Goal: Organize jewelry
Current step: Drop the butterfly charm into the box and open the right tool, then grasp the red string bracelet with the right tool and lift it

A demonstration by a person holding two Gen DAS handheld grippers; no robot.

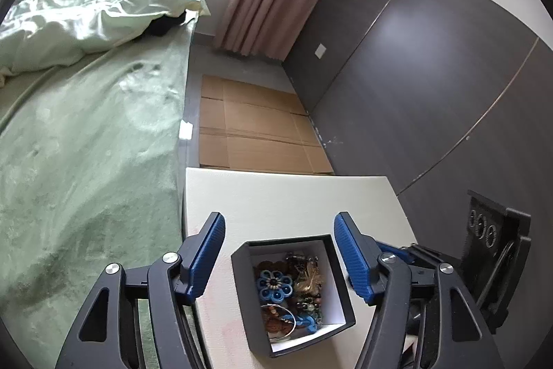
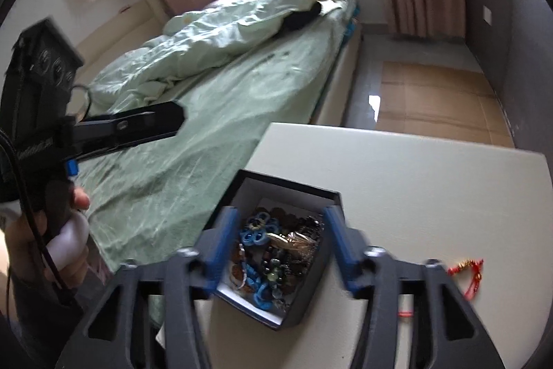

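Fingers of left gripper [image 1: 279, 253] and right gripper [image 2: 280, 239] spread over black cardboard jewelry box [image 1: 249, 293]; best lowered slowly onto single piece.

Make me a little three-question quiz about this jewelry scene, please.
1. True or false: the black box on the white table is empty.
2. What colour is the flower piece in the box: A red, B blue, C white?
3. Fill in: a red trinket lies on the table, ____ the box.

Key: 1 false, it holds a jumble of jewelry. 2 B. 3 outside.
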